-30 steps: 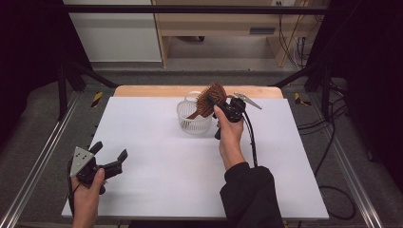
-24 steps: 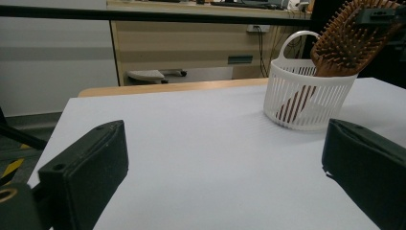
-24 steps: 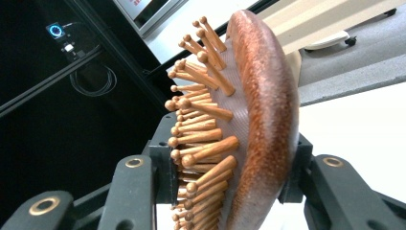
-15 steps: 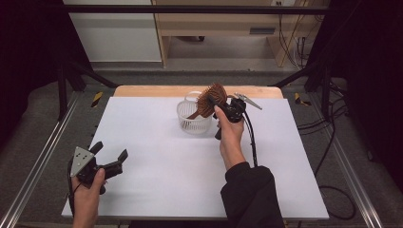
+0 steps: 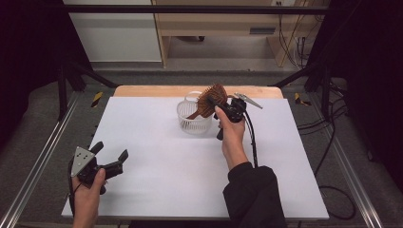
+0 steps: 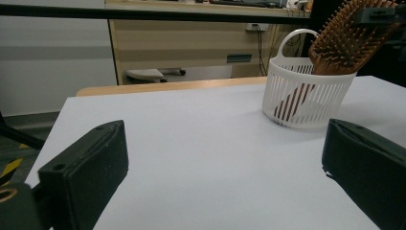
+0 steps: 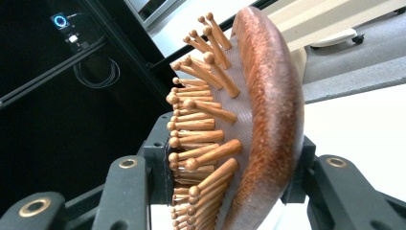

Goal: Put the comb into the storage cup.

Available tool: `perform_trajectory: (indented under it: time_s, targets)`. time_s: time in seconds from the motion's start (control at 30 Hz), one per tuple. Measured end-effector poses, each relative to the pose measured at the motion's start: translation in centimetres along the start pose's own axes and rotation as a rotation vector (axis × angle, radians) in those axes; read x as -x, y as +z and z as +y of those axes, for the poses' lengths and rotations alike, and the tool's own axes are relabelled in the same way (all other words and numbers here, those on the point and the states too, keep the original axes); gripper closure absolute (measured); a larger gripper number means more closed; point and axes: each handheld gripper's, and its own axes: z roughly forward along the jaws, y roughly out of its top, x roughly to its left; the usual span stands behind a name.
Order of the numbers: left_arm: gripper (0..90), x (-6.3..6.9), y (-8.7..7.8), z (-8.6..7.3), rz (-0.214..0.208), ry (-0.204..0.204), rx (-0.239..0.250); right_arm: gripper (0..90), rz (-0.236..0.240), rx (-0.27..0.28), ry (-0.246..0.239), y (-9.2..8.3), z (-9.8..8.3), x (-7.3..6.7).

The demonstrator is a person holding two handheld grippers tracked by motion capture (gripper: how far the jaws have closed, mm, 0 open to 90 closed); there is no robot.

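Note:
A wooden hairbrush (image 5: pixel 210 100) stands tilted with its handle down inside a small white slatted basket (image 5: pixel 192 119) at the far middle of the table. My right gripper (image 5: pixel 217 103) is shut on the brush head, one pad against the bristles and the other on the smooth back (image 7: pixel 275 110). Its jaws have just been opening a little, with the brush head still between them. My left gripper (image 5: pixel 110 150) stands open over the table's near left corner with nothing between its jaws. From the left gripper view the basket (image 6: pixel 306 98) and the brush (image 6: pixel 347 40) sit far ahead.
A white sheet (image 5: pixel 166 161) covers the table, with a wooden strip (image 5: pixel 157 90) along its far edge. A metal frame rail (image 5: pixel 38 161) runs along the left side. A cable (image 5: pixel 251 137) trails from my right gripper along the forearm.

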Motion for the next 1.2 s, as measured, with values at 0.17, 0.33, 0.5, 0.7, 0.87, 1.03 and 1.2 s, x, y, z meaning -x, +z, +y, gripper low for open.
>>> perform_trajectory:
  time_s: [0.17,0.33,0.5,0.7,0.87,1.03,1.2]
  targets:
    - [2.2,-0.01,0.0,-0.01,-0.002,-0.002,0.0,49.9,0.007,-0.007,-0.004,0.0,0.04,0.06]
    - [2.2,-0.01,0.02,-0.01,-0.002,-0.001,-0.002,49.5,0.01,-0.014,-0.013,-0.03,0.05,0.11]
    - [2.2,0.01,0.02,-0.01,-0.003,-0.001,-0.003,48.9,0.008,-0.016,-0.022,-0.02,0.05,0.09]
    - [2.2,0.13,-0.05,0.08,-0.006,0.002,0.001,48.0,0.009,-0.02,-0.022,-0.02,0.06,0.05]
    - [2.2,0.08,0.0,0.02,-0.006,-0.002,-0.003,46.7,0.01,-0.025,-0.018,-0.01,0.1,0.01]
    - [2.2,-0.09,-0.01,-0.01,-0.003,-0.01,-0.004,43.9,0.016,-0.031,-0.025,-0.04,0.1,0.04]
    - [2.2,0.0,0.0,0.0,-0.004,-0.009,-0.004,40.1,0.014,-0.045,-0.032,0.1,-0.06,0.03]
